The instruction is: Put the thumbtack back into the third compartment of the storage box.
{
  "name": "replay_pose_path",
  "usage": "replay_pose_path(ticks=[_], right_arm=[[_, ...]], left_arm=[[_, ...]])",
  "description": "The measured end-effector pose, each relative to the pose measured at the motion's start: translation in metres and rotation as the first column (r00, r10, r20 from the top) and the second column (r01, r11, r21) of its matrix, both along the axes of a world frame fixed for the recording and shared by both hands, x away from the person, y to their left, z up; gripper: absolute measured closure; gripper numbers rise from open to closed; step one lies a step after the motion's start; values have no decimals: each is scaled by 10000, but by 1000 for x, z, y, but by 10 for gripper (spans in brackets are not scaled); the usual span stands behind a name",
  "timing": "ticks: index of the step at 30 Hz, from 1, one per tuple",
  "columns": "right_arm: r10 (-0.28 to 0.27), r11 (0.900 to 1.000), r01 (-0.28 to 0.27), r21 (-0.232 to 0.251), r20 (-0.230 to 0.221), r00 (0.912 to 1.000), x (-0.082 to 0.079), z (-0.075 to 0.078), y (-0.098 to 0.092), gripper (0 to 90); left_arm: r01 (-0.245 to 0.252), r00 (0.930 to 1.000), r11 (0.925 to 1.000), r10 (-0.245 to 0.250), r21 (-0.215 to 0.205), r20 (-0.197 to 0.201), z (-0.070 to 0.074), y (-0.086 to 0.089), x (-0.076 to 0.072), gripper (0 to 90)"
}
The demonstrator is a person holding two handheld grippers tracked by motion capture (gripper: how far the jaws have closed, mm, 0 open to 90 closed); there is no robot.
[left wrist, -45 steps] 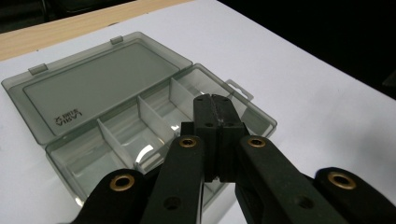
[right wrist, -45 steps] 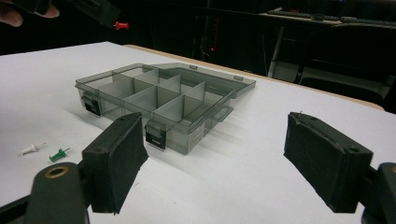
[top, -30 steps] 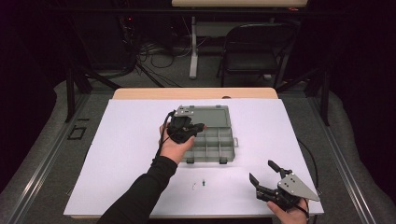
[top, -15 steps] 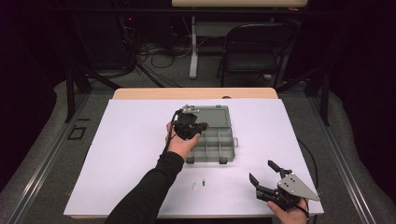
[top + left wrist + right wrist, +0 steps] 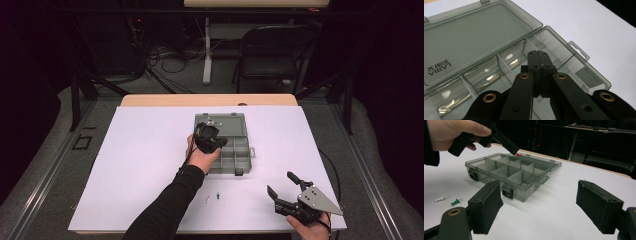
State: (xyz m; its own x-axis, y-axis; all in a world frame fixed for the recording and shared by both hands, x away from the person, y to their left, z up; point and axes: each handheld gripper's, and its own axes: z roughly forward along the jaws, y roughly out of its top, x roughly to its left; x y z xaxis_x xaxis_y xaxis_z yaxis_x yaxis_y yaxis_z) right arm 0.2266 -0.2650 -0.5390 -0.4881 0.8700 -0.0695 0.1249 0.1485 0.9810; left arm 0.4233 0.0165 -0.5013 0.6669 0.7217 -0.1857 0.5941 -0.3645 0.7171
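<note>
Your left gripper [image 5: 209, 139] hangs over the box [image 5: 235, 150], above its compartments just in front of the open lid [image 5: 474, 37]. Its fingers [image 5: 539, 65] are pressed flat together with nothing between them; in the left gripper view they point down over the divider between two compartments at the box's far end, near the hang tab. The box sits near the middle of the worktop [image 5: 150, 150], lid laid back flat on the side away from you, latches facing you. Your right gripper [image 5: 287, 192] rests well apart from the box, toward your near right of it, fingers [image 5: 486, 205] spread wide and empty. A white pin [image 5: 442, 198] and a green pin [image 5: 455, 201] lie just in front of the box on your side. A red pin [image 5: 518, 154] lies by the lid.
</note>
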Motion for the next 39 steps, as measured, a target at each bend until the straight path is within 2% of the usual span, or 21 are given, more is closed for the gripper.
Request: replay_pose_path(ticks=[7,19,24,29,32,36,39], right_arm=[[-8,10000,8,33,-11,10000,0,0,-1,195],[-1,10000,1,10,2,10000,0,0,-1,195],[-7,10000,7,12,-10,10000,0,0,-1,195],[-31,10000,31,9,-9,10000,0,0,-2,195],[-29,10000,29,1,2,10000,0,0,-1,195],[-46,10000,46,5,-4,10000,-1,1,-1,195],[-55,10000,55,-11,1,10000,-1,1,-1,195]], left_arm=[[-87,9997,9997,93,237,-230,-9,-3,3,900],[-137,9996,9995,144,282,-246,-11,-3,3,896],[-197,9996,9996,201,198,-179,-9,-1,2,813],[-233,9987,9995,242,-204,442,0,4,-3,657],[-325,9947,9988,359,-364,966,7,10,-8,530],[-351,9896,9969,445,-701,1371,18,20,-15,436],[-310,9835,9961,452,-828,1754,26,26,-22,403]])
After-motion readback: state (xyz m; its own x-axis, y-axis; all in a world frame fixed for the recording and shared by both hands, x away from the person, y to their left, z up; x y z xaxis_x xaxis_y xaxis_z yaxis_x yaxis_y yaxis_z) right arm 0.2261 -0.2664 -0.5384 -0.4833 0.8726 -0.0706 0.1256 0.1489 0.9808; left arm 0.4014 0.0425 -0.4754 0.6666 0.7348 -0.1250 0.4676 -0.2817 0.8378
